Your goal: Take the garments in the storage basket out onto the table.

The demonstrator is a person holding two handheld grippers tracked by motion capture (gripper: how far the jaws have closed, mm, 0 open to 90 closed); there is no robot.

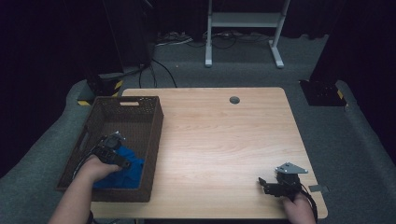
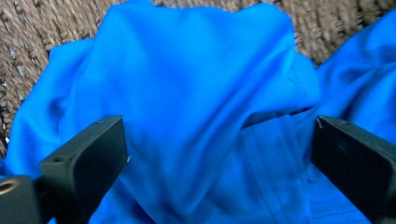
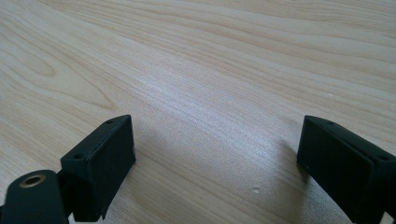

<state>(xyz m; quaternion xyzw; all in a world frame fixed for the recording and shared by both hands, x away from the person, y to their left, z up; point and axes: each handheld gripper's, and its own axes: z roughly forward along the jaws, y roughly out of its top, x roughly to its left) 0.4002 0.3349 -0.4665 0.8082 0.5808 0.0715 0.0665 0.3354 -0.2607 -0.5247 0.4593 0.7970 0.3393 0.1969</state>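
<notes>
Rumpled bright-blue cloth (image 2: 201,93) in woven basket (image 1: 140,105)

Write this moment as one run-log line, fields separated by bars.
left gripper: open, over blue cloth in brown basket | right gripper: open, idle above wooden table | cloth not gripped

A light wooden table (image 1: 224,140) is seen under studio lighting, its round grommet hole (image 1: 234,100) set well beyond the right tool. A white metal stand (image 1: 243,21) and loose cables (image 1: 161,70) are seen on the grey floor (image 1: 364,135), far beyond both tools.
</notes>
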